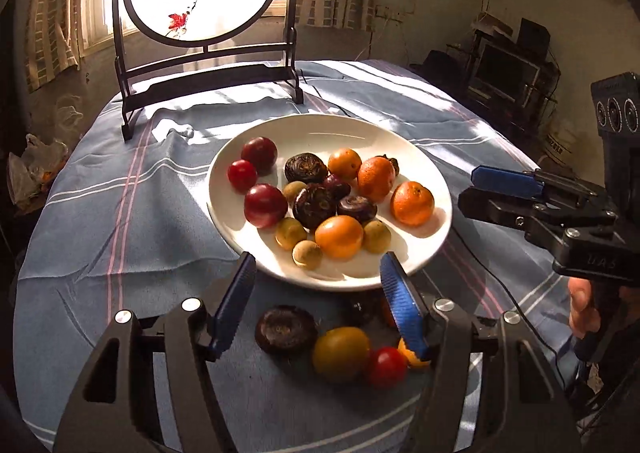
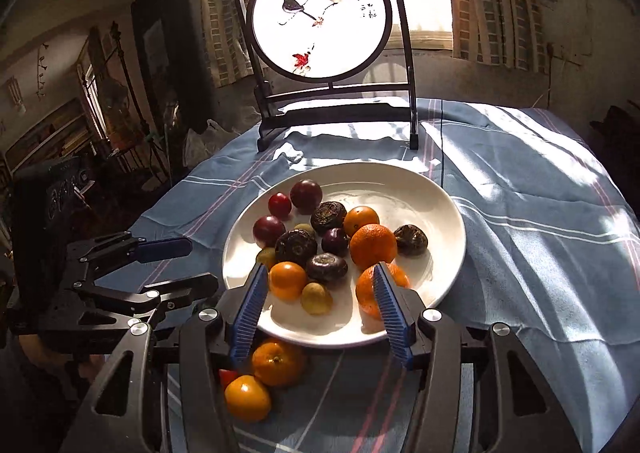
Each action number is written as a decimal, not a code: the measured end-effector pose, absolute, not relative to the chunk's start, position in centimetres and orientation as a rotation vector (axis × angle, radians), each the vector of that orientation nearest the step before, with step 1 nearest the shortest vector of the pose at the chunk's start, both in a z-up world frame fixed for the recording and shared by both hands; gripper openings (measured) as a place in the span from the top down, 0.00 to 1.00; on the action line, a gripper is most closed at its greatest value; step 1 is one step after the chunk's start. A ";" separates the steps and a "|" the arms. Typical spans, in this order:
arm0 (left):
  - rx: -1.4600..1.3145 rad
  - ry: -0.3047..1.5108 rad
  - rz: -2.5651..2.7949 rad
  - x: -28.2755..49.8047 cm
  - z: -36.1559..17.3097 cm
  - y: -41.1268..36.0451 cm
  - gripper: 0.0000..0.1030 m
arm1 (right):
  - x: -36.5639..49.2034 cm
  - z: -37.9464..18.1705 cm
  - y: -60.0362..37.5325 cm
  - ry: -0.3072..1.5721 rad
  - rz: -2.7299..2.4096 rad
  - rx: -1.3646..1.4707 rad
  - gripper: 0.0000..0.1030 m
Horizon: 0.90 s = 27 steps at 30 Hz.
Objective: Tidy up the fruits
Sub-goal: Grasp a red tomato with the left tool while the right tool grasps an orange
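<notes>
My left tool [image 1: 316, 277] and right tool [image 2: 320, 289] both stand apart, holding nothing. Fruit fills the white plate [image 1: 400, 141]; a few pieces lie on the surface [image 1: 120, 213].

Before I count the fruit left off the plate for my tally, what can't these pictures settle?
- Left wrist view: a dark fruit and an orange one near the plate are half hidden by the left claw and its right finger.
- Right wrist view: a red fruit is mostly behind the right claw.
- Both views: the cloth under the claws is out of sight.
</notes>
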<state>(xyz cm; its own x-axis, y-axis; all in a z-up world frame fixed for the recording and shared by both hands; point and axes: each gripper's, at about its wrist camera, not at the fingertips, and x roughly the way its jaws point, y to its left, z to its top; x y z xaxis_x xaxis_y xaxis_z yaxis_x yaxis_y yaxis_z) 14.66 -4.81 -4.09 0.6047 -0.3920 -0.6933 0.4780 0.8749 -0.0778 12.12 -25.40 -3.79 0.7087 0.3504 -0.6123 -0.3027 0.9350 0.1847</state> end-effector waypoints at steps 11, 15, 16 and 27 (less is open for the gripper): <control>0.227 0.826 -0.521 7.8 -8.0 -4.6 0.39 | 7.8 -8.7 -20.8 0.843 0.481 -0.029 0.47; 0.221 0.832 -0.523 7.4 -8.3 -4.6 0.39 | 9.2 -9.6 -19.5 0.866 0.461 -0.041 0.51; 0.223 0.832 -0.522 7.3 -8.3 -4.8 0.39 | 9.6 -9.9 -19.5 0.885 0.457 -0.022 0.57; 0.187 0.887 -0.575 8.7 -9.4 -7.9 0.52 | 8.3 -8.1 -27.5 0.749 0.394 0.209 0.65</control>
<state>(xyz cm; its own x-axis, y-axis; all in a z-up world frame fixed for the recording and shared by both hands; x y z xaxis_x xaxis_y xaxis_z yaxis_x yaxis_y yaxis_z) 8.69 -7.89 -9.42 0.4930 -0.3955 -0.7749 0.5460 0.8341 -0.0784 8.30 -27.51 -8.09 0.6642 0.4192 -0.6190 -0.2727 0.9068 0.3215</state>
